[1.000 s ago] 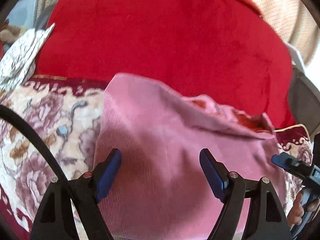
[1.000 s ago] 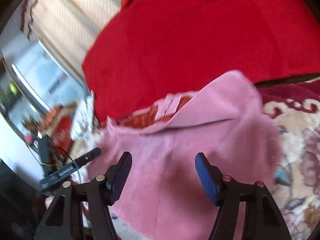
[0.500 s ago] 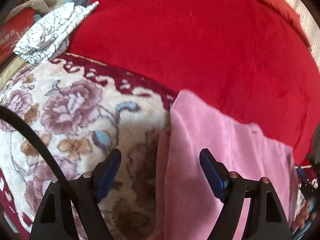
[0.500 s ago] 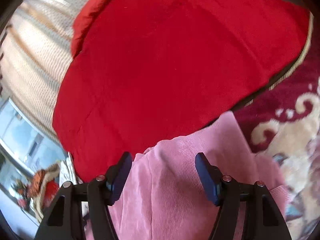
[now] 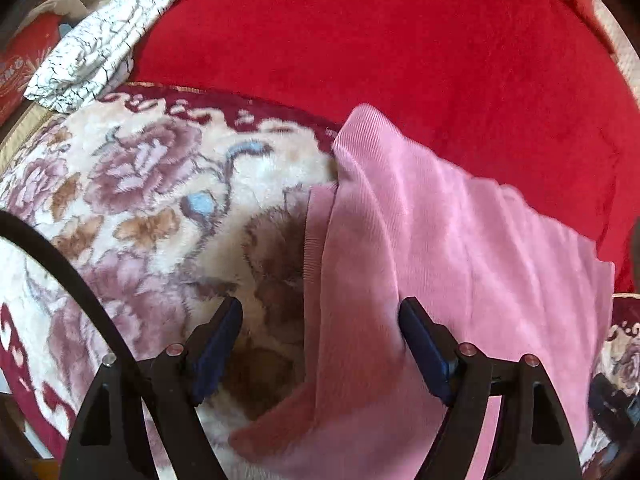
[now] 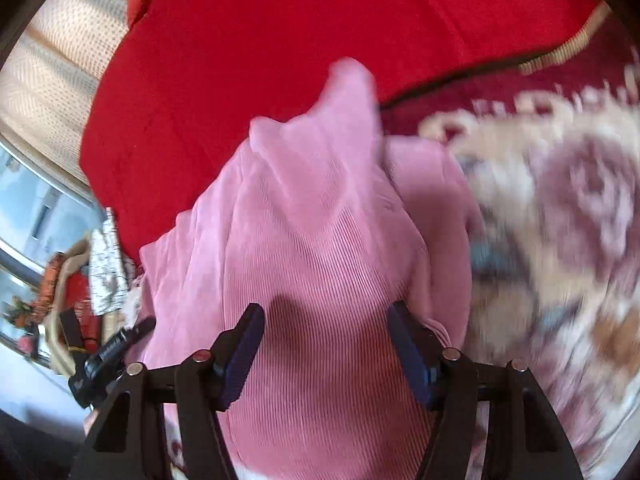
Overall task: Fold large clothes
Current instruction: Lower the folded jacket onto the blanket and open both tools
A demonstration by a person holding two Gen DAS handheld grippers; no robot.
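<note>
Plush floral blanket point(image 5: 152, 200) in cream, mauve and brown spreads under us, with a deep red velvety cover point(image 5: 400, 48) behind it. Our left gripper point(image 5: 320, 344) stands wide open with nothing between its blue pads; the ribbed hem of the pink garment point(image 5: 460, 240) runs between its fingers, and most of the cloth lies toward the right finger. Our right gripper point(image 6: 324, 348) is also spread wide, gripping nothing, with the fine-ribbed pink knit bunched in soft folds right between and beyond its fingers. The garment lies across the seam of blanket and red cover. Farther left sits a folded white crackle-print cloth point(image 5: 92, 52).
</note>
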